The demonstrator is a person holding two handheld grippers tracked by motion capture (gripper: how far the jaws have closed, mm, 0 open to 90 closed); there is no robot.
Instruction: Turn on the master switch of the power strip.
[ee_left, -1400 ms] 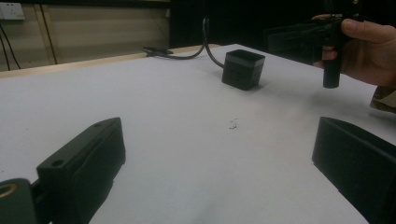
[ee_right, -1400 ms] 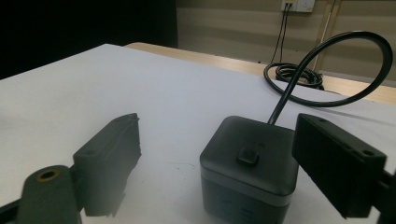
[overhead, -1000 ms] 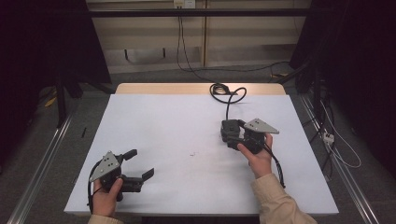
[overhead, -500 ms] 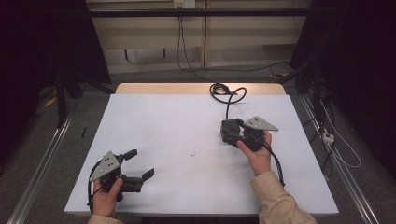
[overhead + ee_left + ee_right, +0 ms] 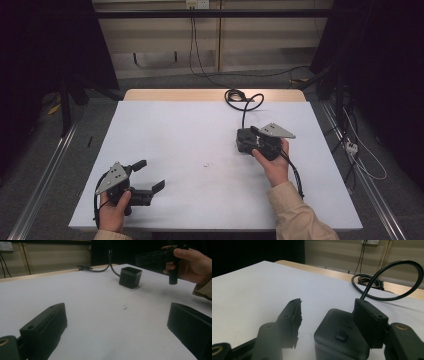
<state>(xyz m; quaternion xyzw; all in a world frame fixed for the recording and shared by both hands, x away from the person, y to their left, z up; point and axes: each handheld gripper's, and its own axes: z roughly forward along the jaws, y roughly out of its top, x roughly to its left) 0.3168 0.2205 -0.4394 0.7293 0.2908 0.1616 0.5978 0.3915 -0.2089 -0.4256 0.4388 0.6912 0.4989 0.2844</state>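
Note:
A black box-shaped device with a cable stands right of the table's middle. My right gripper reaches it from the right, with the device between the jaws. The jaws have just been closing. One jaw lies against the device's side, while the other stands a gap away from it, so the right gripper is open. Near the front left corner my left gripper rests low with its jaws wide apart and nothing between them. From the left gripper the device stands further off.
The white table top has a wooden strip along its far edge. The cable loops and coils there. A small mark lies near the middle. Metal rails and floor cables run along both sides.
The right gripper's jaws have drawn in a little around the black device. Both hands stayed where they were.

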